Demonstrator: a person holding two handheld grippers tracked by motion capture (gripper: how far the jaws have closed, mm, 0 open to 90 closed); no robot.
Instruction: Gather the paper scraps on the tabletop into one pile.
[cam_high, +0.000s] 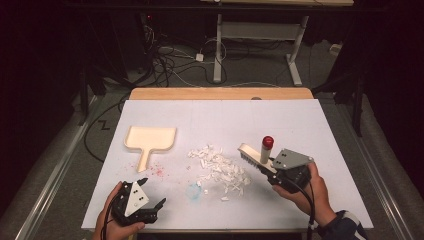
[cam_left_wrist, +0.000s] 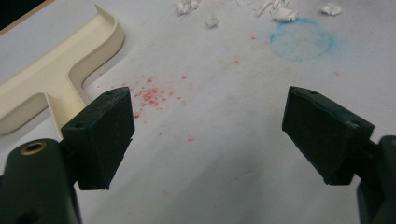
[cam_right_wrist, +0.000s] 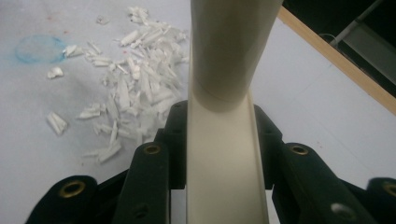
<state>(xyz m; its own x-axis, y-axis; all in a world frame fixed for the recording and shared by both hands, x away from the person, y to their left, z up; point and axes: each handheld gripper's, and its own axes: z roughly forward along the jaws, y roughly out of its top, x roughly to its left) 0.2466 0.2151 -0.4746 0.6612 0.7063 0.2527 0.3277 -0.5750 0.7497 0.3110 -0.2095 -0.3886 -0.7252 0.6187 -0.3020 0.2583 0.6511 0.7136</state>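
The brush (cam_high: 252, 158) is clamped in the right gripper (cam_high: 280, 172) jaws beside the paper scraps (cam_high: 220, 170), none yet swept into the dustpan (cam_high: 150, 140). The left gripper (cam_high: 150, 200) jaws are held wide on the worktop (cam_high: 300, 125), near the dustpan handle

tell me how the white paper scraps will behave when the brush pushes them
The paper scraps look small, thin and crumpled, so probably very light and apt to scatter rather than slide together. Lying loosely spread, some may slip past the brush bristles. They likely won't roll, being flat and irregular.
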